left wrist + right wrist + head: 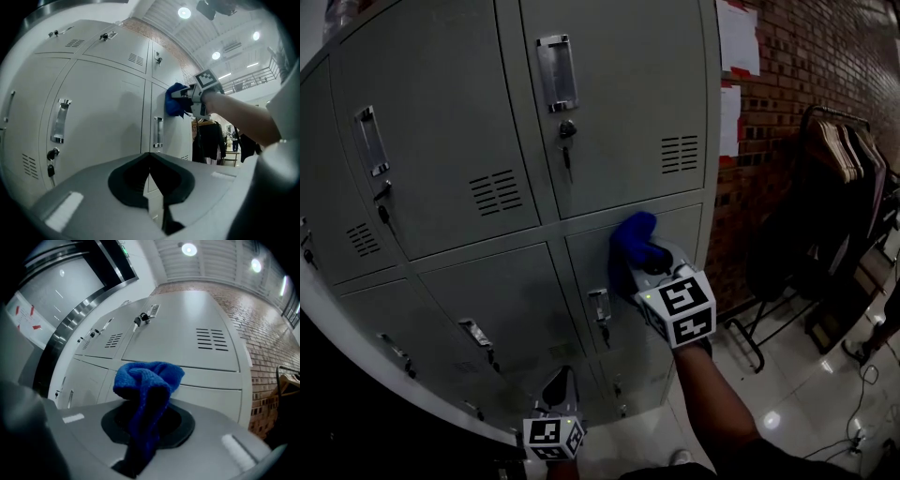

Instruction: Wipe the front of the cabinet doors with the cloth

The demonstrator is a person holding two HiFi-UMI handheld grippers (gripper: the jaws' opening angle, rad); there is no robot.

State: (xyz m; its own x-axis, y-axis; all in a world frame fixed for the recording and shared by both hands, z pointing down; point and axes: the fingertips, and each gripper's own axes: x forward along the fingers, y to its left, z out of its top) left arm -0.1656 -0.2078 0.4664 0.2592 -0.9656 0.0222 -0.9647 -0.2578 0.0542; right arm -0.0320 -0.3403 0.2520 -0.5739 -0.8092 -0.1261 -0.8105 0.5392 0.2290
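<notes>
The jaws of our right gripper (pixel 143 434) are clamped on a blue cloth (pixel 149 378), which bunches up above them in a loose fold and hangs down between them. The jaws of our left gripper (pixel 151 176) are together, with nothing between them.

In the head view we hold the right gripper out at arm's length, its marker cube (pixel 679 306) facing up. The cloth lies against the lower right locker door (pixel 589 267), at its top edge, just under the seam with the upper right locker door (pixel 619 103). The left gripper view shows the same from the side: the cloth is pressed to the grey door face, above that door's recessed handle (pixel 158 132).

We hold the left gripper low and near our body, apart from the lockers, pointing at the bottom row.

A key (pixel 567 141) hangs in the lock of the upper right door, under its metal handle plate (pixel 556 71), and vent slots (pixel 680 154) sit near that door's lower right corner. To the right of the lockers stands a brick wall (pixel 811 84) with a clothes rack (pixel 848 150) in front of it.
</notes>
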